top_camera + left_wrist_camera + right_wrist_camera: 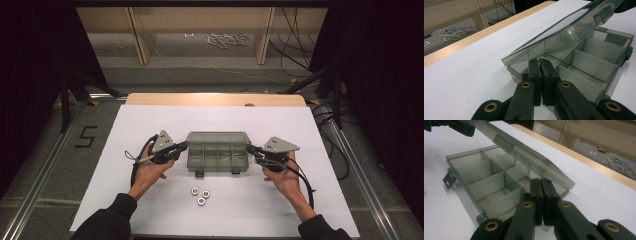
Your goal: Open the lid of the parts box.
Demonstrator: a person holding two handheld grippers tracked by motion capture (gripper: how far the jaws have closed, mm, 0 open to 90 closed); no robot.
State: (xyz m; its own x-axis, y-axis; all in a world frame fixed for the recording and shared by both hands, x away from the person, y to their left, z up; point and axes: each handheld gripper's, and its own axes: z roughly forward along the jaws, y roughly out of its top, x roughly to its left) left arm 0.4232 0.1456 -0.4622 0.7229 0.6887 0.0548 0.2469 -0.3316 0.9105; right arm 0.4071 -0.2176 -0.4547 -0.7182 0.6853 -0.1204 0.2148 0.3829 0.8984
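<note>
Under the raised lid [564, 30], left tongs [539, 61] pressed together, right tongs [540, 180] likewise.

From above, my bench [150, 200] is dimly and evenly lit; its white sheet reads grey, and the picture falls to near black at 9 and 3 o'clock. The whole high view is soft and a bit grainy. Through my hand-held gripper cameras the sheet is brighter, almost washed out toward 9 o'clock. The clear box lid [564, 27] carries pale sheen, with a soft shadow beneath. The background at 11 o'clock blurs.
</note>
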